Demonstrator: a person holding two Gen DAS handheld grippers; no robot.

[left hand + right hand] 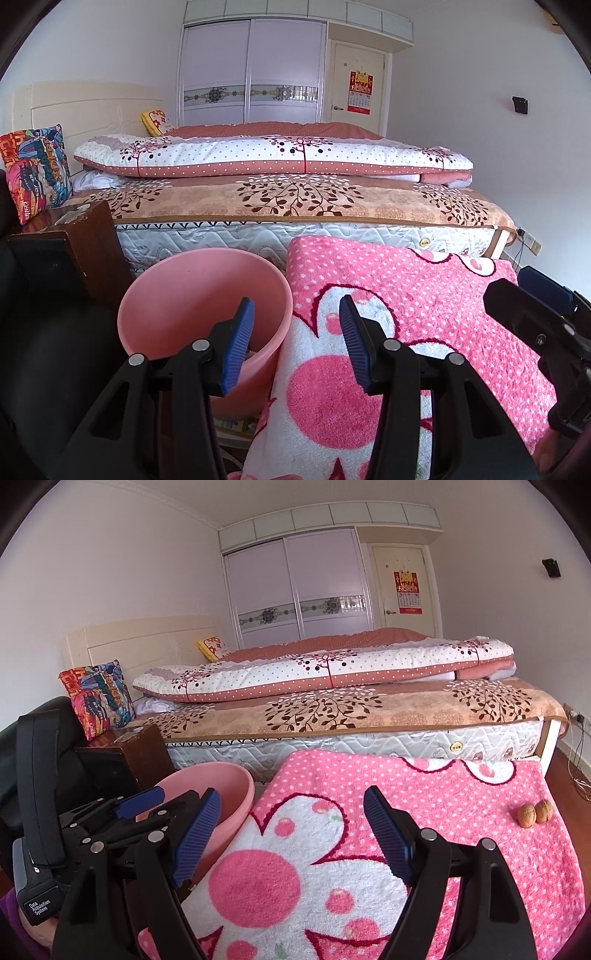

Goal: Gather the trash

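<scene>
- Left wrist view: left gripper (297, 343) spread, empty, at lower centre over the rim of the pink bin (173, 295).
- Right wrist view: right gripper (291, 836) spread, empty; two walnuts (535, 813) sat mid-right on pink blanket (424, 797), likely trash not yet collected.

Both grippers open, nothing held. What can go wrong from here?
1. The two walnuts sit near the right edge of the pink blanket; a nudge from the right gripper could roll them off.
2. The pink bin is on the left, so carrying means a long crossing.
</scene>
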